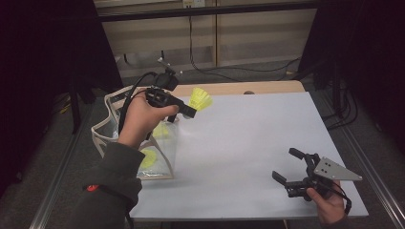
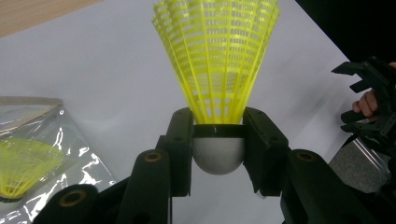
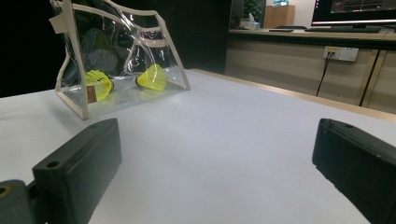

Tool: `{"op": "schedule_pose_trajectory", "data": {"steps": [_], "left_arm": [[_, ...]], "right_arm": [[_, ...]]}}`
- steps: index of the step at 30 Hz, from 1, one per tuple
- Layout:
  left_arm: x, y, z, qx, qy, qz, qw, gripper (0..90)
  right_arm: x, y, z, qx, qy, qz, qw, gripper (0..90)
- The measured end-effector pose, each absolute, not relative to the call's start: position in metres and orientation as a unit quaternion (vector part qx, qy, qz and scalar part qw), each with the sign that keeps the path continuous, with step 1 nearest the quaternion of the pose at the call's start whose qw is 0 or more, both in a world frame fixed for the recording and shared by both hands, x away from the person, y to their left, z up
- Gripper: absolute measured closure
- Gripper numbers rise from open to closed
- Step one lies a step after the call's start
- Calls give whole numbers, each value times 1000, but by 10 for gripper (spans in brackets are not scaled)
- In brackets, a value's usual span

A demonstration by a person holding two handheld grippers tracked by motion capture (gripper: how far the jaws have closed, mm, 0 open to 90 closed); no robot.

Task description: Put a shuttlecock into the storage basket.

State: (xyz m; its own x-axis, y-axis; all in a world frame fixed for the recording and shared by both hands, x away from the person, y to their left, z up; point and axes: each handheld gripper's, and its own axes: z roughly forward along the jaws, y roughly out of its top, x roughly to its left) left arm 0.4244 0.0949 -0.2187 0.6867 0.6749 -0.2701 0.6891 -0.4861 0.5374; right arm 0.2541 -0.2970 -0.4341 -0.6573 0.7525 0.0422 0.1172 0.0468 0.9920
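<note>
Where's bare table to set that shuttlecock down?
The widest bare patch is mid-table, between the clear bag and the right gripper, running to the far wooden edge. The left gripper holds the shuttlecock over its left side. It's crowded at the left edge, where the bag holds two more.

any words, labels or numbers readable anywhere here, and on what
None can be read.
The monitor at the back in the right gripper view shows coloured lines, too small and blurred to read.
The small brown tag on the clear pouch shows no legible text.
The yellow shuttlecock in the left hand-held gripper has no visible print.
</note>
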Motion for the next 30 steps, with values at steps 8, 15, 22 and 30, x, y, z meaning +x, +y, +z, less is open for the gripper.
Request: {"op": "schedule_pose_trajectory", "data": {"steps": [8,15,22,30], "left_arm": [[424,100,-214,860,399,-10,318,648],[423,102,-212,858,403,-9,319,648],[424,105,-209,856,403,-7,323,649],[424,110,-206,853,408,-4,326,649]], "right_arm": [[254,-297,-434,322,676,610,261,11],[254,-296,-434,321,675,611,261,11],[254,-296,-434,322,676,610,260,11],[254,-296,-434,321,676,610,260,11]]}}
